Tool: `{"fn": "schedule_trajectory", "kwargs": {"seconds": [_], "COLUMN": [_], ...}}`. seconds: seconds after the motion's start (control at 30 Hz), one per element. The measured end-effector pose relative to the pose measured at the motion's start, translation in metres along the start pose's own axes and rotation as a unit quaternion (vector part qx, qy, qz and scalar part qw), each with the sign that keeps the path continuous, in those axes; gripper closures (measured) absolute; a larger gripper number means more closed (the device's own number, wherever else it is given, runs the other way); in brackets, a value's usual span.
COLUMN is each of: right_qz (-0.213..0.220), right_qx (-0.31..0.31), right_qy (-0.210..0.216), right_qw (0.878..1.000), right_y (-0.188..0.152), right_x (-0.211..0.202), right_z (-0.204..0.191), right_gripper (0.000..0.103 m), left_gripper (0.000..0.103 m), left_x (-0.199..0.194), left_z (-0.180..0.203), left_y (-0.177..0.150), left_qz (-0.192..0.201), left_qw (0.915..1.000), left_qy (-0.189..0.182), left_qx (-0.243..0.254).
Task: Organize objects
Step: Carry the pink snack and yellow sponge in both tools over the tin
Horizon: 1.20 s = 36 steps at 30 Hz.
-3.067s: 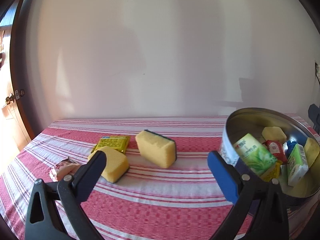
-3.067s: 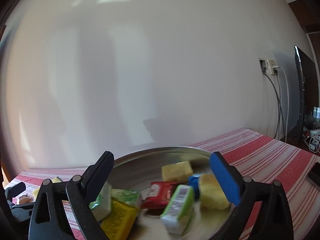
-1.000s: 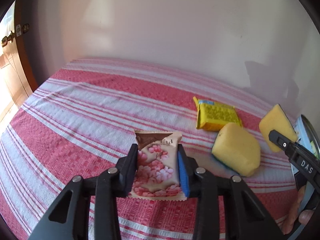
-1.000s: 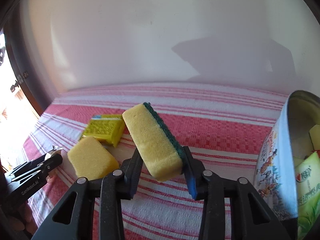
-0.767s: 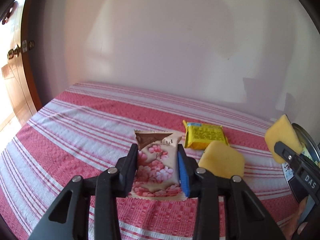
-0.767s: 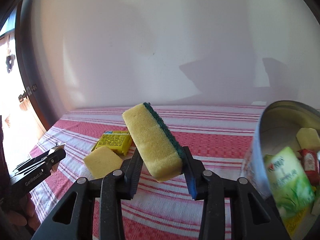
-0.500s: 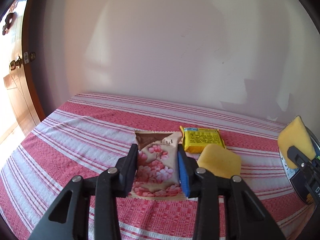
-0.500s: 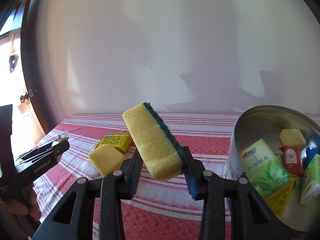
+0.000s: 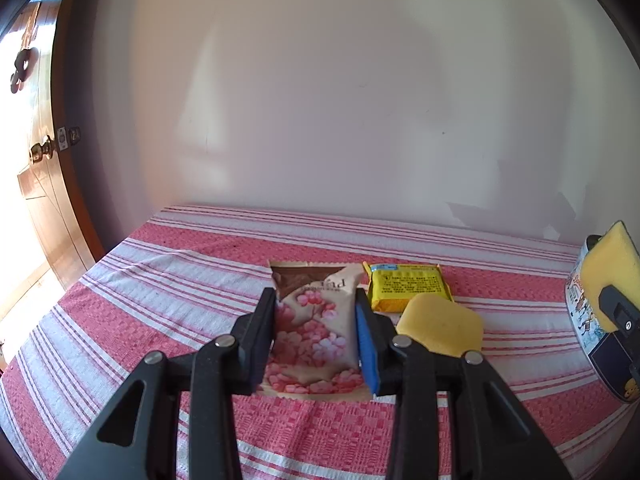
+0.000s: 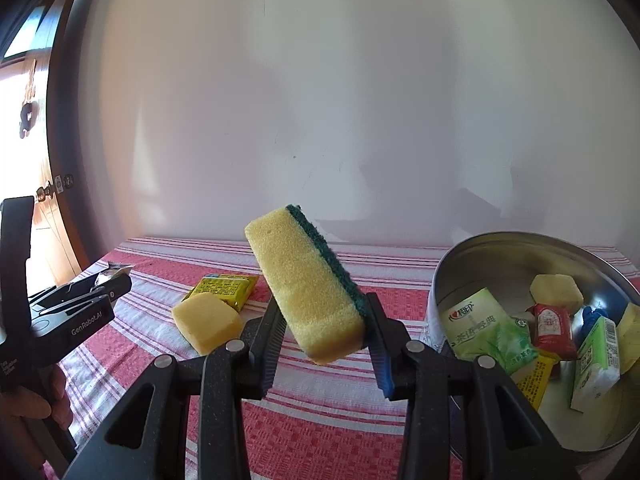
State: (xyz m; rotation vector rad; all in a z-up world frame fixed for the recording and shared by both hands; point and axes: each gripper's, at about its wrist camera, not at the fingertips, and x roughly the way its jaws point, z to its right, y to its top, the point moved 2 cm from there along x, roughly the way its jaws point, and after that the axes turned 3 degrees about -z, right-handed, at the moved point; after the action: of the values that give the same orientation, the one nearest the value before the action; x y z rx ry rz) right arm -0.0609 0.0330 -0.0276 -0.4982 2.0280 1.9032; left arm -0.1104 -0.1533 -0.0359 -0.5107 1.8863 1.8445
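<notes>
Tin (image 10: 448,280) part-filled; sponge (image 10: 308,284) clamped in right gripper (image 10: 326,344), flowered packet (image 9: 316,320) in left gripper (image 9: 316,340); two items beside tin unsorted.

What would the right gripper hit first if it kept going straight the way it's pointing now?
Probably the striped tablecloth just past the held sponge. The right gripper points slightly down, between the yellow block and the tin, so both look clear, though depth is uncertain.

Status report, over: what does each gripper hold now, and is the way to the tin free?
Left gripper shut on flowered packet. Right gripper shut on sponge. Open tin nearby, half full. Nothing between.
</notes>
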Motion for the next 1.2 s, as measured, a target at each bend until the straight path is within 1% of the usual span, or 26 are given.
{"fn": "schedule_trajectory", "kwargs": {"seconds": [0.27,0.6,1.07,1.2], "right_qz": [0.005,0.013,0.021,0.025], "right_qx": [-0.002,-0.009,-0.003,-0.002], "right_qy": [-0.003,-0.009,-0.011,-0.012], "right_qw": [1.0,1.0,1.0,1.0], "right_y": [-0.005,-0.006,-0.006,-0.007], "right_x": [-0.004,-0.008,-0.013,-0.016], "right_z": [0.004,0.004,0.007,0.008], "right_gripper": [0.062,0.062,0.062,0.062], "left_gripper": [0.066,0.066,0.066,0.066], "left_x": [-0.001,-0.008,-0.017,-0.021], "left_z": [0.001,0.006,0.008,0.011], "left_y": [-0.001,-0.001,-0.006,-0.01], "left_qz": [0.006,0.024,0.029,0.027], "left_qw": [0.9999,0.9994,0.9993,0.9994], "left_qy": [0.008,0.02,0.024,0.022], "left_qx": [0.002,0.014,0.004,-0.008]}}
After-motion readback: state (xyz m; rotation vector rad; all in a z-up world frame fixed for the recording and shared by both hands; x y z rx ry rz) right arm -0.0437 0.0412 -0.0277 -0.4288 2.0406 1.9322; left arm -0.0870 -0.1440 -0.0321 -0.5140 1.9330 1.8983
